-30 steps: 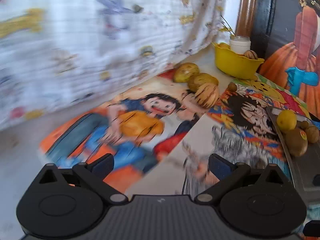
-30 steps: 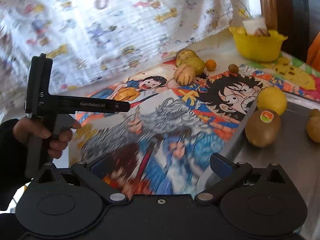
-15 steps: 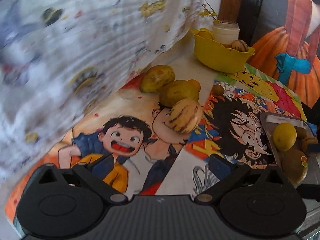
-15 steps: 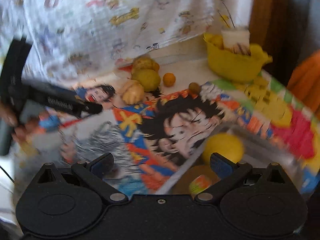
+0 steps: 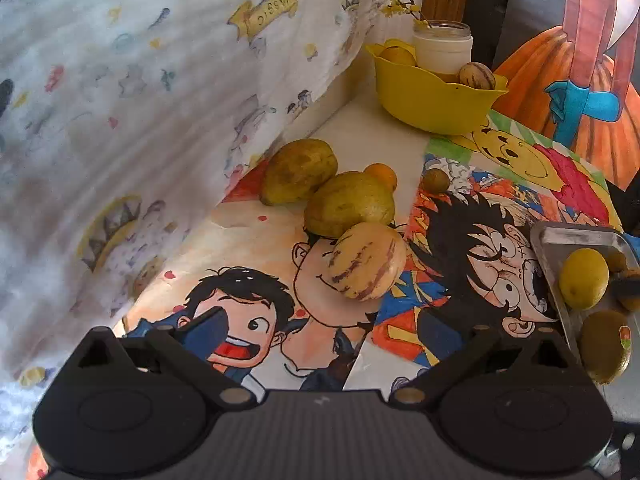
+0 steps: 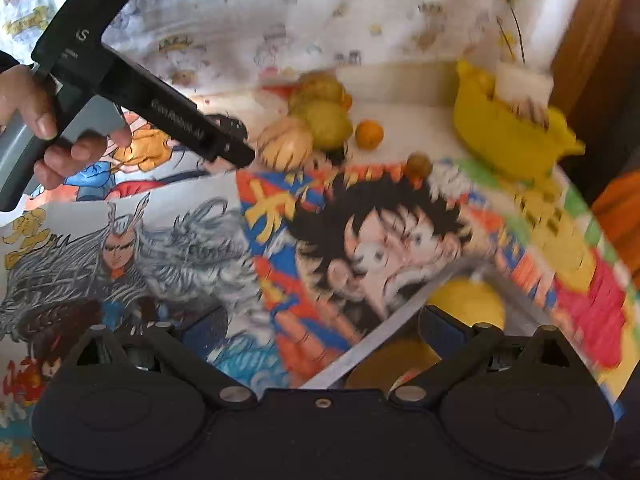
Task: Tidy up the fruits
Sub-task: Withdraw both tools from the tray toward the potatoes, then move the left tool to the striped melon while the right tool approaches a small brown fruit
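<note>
In the left wrist view, a striped pale melon (image 5: pixel 366 266) lies on the cartoon table cover, with two yellow-green fruits (image 5: pixel 350 204) (image 5: pixel 298 170) and a small orange (image 5: pixel 382 175) behind it. My left gripper (image 5: pixel 340 328) is open and empty just in front of the melon. A metal tray (image 5: pixel 548 240) at the right holds a lemon (image 5: pixel 583 278) and a kiwi (image 5: pixel 604 346). My right gripper (image 6: pixel 324 330) is open and empty over the tray's edge (image 6: pixel 400 312), near the lemon (image 6: pixel 468 302). The left gripper (image 6: pixel 236 152) shows there beside the melon (image 6: pixel 286 144).
A yellow bowl (image 5: pixel 434 98) with fruit and a white jar (image 5: pixel 442 46) stands at the back. A small brown fruit (image 5: pixel 436 180) lies on the cover. A patterned cloth (image 5: pixel 140 92) hangs along the left. A painted picture (image 5: pixel 580 92) leans at the back right.
My left gripper has moved forward toward the fruit pile, so the melon is now close in front. My right gripper has swung right, over the tray edge.
</note>
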Motion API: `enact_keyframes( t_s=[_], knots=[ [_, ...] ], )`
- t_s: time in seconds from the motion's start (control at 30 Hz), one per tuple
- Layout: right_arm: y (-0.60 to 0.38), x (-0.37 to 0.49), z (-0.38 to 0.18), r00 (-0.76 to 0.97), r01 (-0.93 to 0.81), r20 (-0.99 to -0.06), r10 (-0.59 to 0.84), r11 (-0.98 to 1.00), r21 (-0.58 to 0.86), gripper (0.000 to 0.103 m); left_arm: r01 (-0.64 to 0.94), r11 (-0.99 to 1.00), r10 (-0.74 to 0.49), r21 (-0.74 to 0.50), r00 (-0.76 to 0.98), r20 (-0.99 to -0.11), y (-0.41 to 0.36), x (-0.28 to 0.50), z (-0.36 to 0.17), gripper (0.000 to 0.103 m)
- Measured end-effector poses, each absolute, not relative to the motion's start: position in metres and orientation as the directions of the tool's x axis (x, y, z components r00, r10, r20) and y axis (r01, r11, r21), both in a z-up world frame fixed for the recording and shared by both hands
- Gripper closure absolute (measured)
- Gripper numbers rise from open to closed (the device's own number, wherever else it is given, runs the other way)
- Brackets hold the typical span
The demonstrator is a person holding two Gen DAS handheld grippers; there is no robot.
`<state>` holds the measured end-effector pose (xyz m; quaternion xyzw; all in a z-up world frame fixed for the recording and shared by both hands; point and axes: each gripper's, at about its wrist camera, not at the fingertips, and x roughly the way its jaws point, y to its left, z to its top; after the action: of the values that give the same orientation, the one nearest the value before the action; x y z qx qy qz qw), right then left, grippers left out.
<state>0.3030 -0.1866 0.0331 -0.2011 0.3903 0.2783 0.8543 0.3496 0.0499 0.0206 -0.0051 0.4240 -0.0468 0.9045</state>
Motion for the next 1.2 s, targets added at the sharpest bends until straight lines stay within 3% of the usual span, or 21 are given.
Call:
enact_keyframes(
  t_s=[0.3, 0.83, 1.0, 1.2],
  knots=[
    [-0.223, 0.264, 0.047, 0.564, -0.558, -0.723, 0.398, 0.829, 0.021, 0.001, 0.093, 0.994, -0.101, -0.056, 0.613, -0.783, 0.042, 0.339, 0.009, 0.000],
    [-0.265, 0.164, 0.100, 0.603, -0.381, -0.721, 0.341, 0.917, 0.115, 0.001, 0.202, 0.976, -0.181, -0.083, 0.536, -0.824, 0.015, 0.310, 0.032, 0.000],
    [-0.269, 0.168, 0.133, 0.617, -0.356, -0.711, 0.337, 0.925, 0.129, 0.001, 0.213, 0.971, -0.211, -0.112, 0.532, -0.820, 0.012, 0.312, 0.050, 0.000],
    [-0.256, 0.222, 0.158, 0.632, -0.453, -0.679, 0.375, 0.889, 0.069, 0.001, 0.162, 0.980, -0.186, -0.112, 0.574, -0.798, 0.023, 0.329, 0.061, 0.000]
  ],
)
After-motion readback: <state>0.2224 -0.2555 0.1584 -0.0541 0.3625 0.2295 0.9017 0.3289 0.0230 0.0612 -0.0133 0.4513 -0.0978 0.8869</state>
